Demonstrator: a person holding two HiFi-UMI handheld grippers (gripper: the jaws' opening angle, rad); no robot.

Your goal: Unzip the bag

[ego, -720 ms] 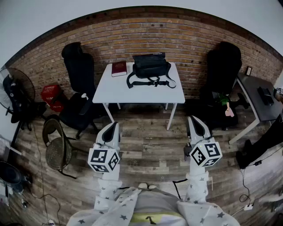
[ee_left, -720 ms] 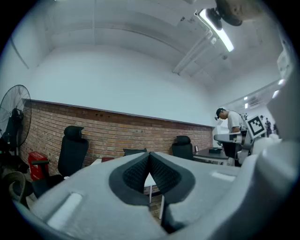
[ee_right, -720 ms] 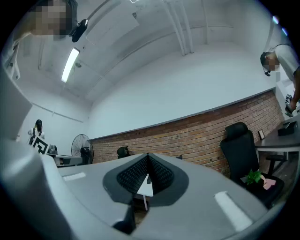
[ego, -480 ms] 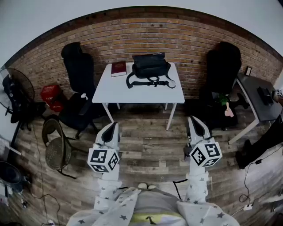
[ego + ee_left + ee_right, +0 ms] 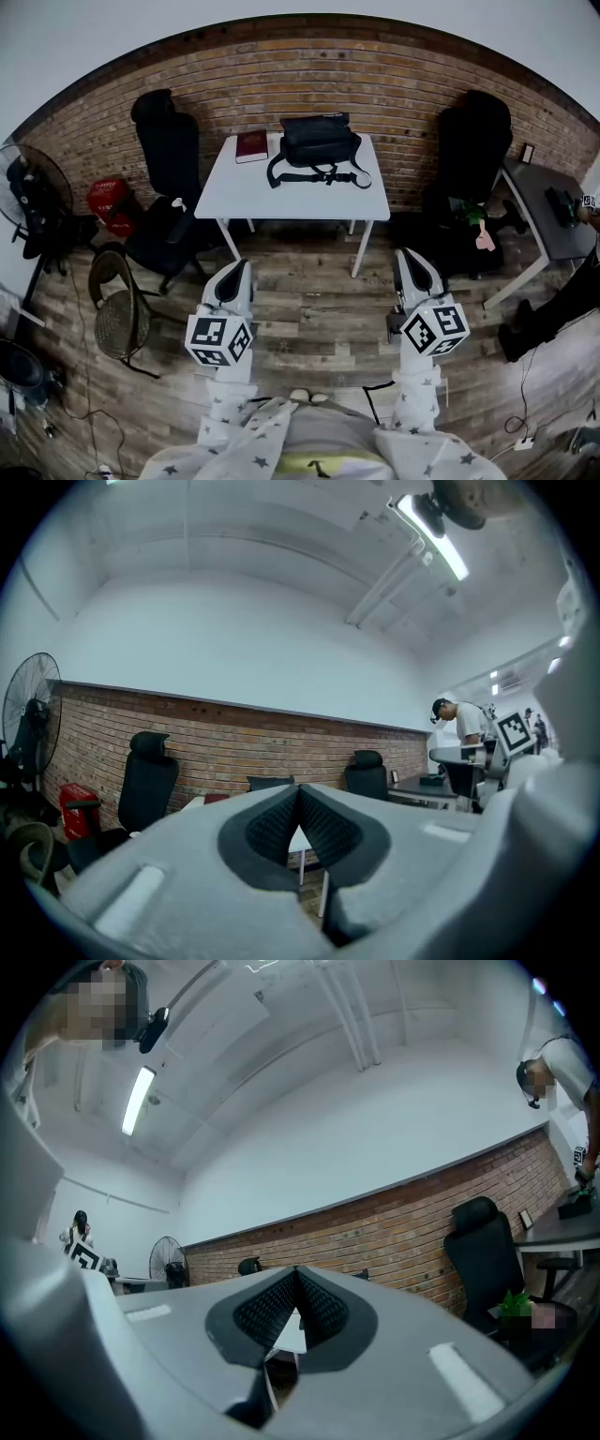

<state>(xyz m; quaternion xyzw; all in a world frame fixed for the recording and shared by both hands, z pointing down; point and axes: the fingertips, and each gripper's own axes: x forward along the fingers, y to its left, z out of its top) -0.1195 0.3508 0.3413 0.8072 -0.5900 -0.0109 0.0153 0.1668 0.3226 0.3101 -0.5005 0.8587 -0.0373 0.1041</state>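
Observation:
A black bag with a loose strap lies at the back of a white table against the brick wall. Its top edge shows just over my jaws in the left gripper view. My left gripper and right gripper hover side by side over the wooden floor, well short of the table. Both are shut with nothing between the tips. In their own views the left gripper and right gripper have their ribbed pads closed together.
A dark red book lies on the table left of the bag. Black office chairs flank the table. A wicker chair, a fan and a red object stand left; a grey desk stands right. A person stands by that desk.
The right gripper has shifted very slightly left; otherwise both grippers and the bag stay where they were.

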